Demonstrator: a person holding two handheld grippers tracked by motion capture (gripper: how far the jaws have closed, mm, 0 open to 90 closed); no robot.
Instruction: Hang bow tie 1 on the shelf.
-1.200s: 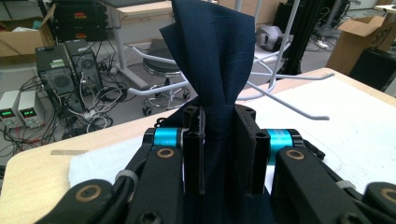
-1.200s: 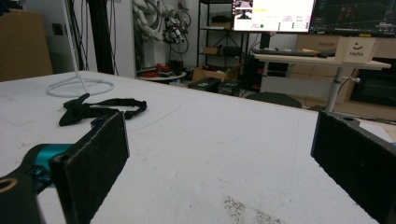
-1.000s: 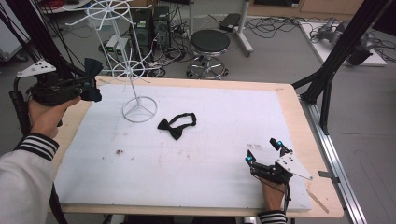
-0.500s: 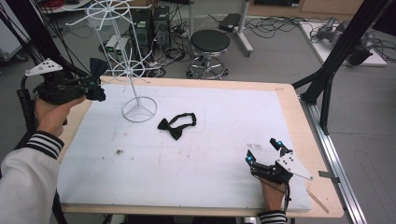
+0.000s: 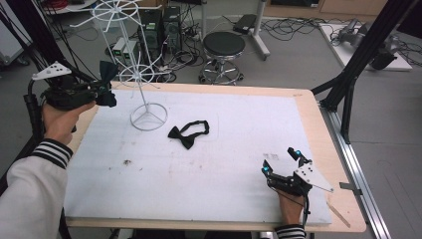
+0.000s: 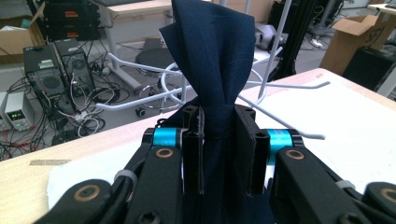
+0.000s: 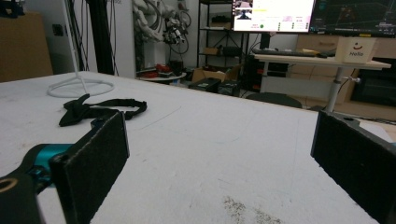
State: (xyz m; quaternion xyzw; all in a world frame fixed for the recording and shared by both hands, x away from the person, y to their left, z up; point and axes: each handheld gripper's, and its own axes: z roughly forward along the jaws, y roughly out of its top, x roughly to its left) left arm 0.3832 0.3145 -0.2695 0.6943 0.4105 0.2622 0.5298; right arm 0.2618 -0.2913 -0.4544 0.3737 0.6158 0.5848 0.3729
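My left gripper [image 5: 105, 89] is raised at the table's far left and is shut on a dark navy bow tie [image 6: 214, 51]. The tie's fabric stands up from between the pads, pinched at its knot. Just beyond it are the hooks of a white wire display stand [image 6: 280, 122], whose pole and round base [image 5: 148, 117] stand on the white mat. A second, black bow tie [image 5: 188, 132] with its strap lies flat on the mat right of the base, also in the right gripper view [image 7: 93, 110]. My right gripper [image 5: 281, 162] rests open at the front right, with nothing between its pads [image 7: 219, 154].
The white foam mat [image 5: 209, 169] covers most of the wooden table [image 5: 318, 129]. A black frame leg [image 5: 348, 84] stands at the right edge. A stool [image 5: 224, 47], computers and cables sit on the floor beyond the far edge.
My left gripper has edged a little to the right, toward the wire stand, with the navy bow tie still in it. The right gripper has stayed put.
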